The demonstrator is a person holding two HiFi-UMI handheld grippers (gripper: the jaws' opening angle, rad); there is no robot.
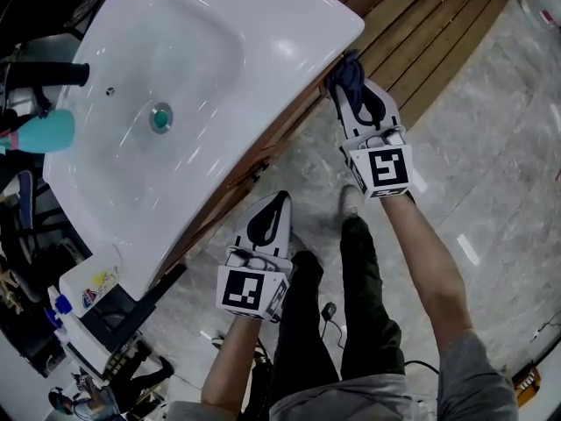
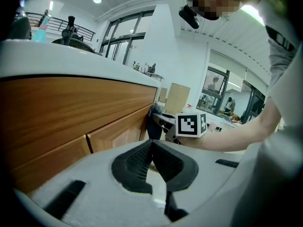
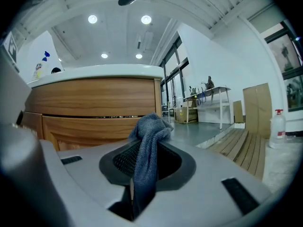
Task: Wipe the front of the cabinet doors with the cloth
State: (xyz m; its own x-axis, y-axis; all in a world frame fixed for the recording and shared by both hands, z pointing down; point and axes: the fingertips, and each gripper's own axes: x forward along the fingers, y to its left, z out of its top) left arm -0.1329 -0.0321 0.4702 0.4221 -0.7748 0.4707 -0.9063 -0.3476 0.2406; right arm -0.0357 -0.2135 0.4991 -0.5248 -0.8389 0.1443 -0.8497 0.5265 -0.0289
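Note:
A dark blue cloth [image 1: 349,71] is pinched in my right gripper [image 1: 346,83], which is shut on it and holds it against the right end of the wooden cabinet [image 1: 263,160] under the basin. In the right gripper view the cloth [image 3: 149,126] bunches above the jaws, with the cabinet doors [image 3: 90,112] just behind it. My left gripper [image 1: 280,202] hangs lower and nearer to me, jaws shut and holding nothing, close to the cabinet front. The left gripper view shows its jaws [image 2: 152,145] together, the wooden doors [image 2: 71,122] on the left, and the cloth [image 2: 153,121] pressed on the door beyond.
A white basin [image 1: 202,51] with a teal drain [image 1: 160,117] tops the cabinet. A black tap [image 1: 44,73] and a teal bottle [image 1: 44,130] stand at its left. Wooden slats [image 1: 421,16] and marble floor [image 1: 491,147] lie to the right. My legs [image 1: 351,305] stand below.

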